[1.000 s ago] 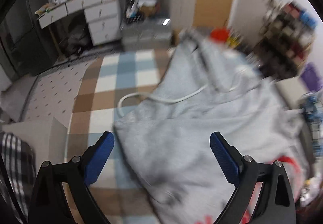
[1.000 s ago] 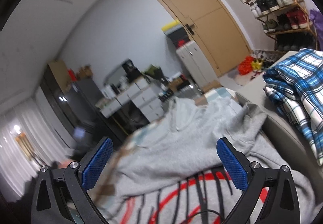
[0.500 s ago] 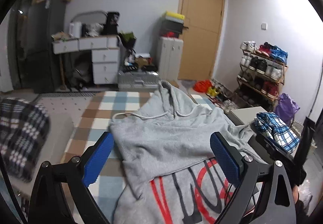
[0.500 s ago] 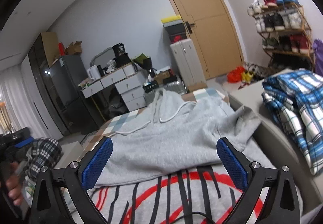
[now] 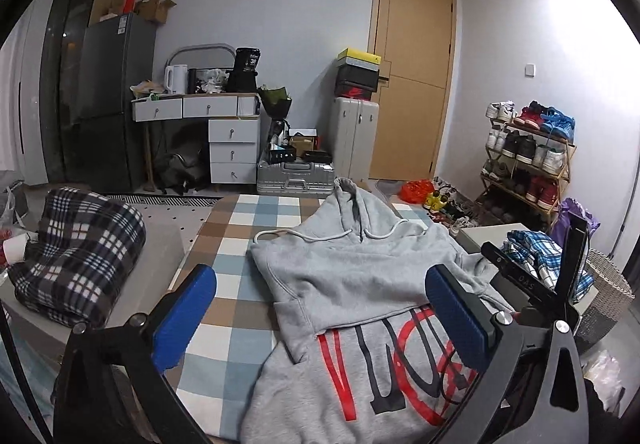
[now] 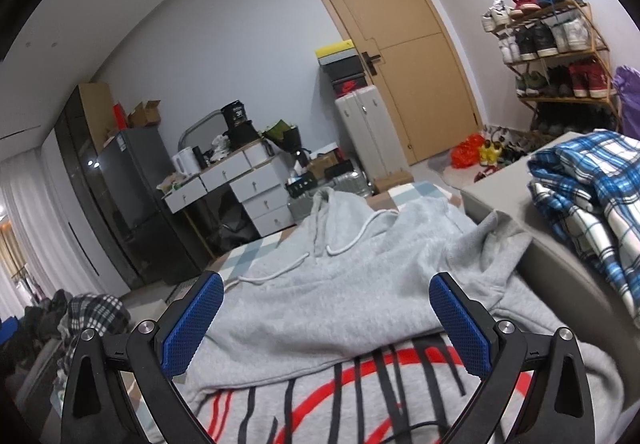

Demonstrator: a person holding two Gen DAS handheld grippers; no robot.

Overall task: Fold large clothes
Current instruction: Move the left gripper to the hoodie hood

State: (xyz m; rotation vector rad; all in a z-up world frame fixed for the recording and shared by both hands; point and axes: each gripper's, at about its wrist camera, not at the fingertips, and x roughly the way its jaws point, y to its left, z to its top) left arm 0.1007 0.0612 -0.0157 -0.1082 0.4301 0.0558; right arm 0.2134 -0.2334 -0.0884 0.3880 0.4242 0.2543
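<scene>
Grey hoodie (image 5: 352,284) lies flat on the checked blue/brown/white blanket (image 5: 236,244), centre to lower right of the left wrist frame. Long axis runs from bottom of frame up toward the door (image 5: 412,83): hood (image 5: 352,199) at the far end, pointing away from the cameras, white drawstrings (image 5: 280,232) loose on the chest. Near part is folded over, so the red/black print (image 5: 384,372) faces up at bottom centre. 1 sleeve bunches against the grey box (image 6: 516,199) at right in the right wrist view.

Left gripper (image 5: 320,320): jaws spread wide, just been opening further, nothing between the blue pads (image 5: 184,320), no cloth touched. Right gripper (image 6: 326,324): jaws also spread, pads (image 6: 460,328) above the fold edge, nothing pinched.

Vs 1 second ago: left view was close in on the hoodie, blurred and looking down; now it is back and higher, whole room sharp, plaid fleece (image 5: 80,256) visible at left. Right view has tilted less and the door sits closer to upright. Hoodie layout looks unchanged from half a second ago.

Blue plaid shirt (image 6: 592,203) folded on the box at right edge. Shoe rack (image 5: 528,159) at far right.
</scene>
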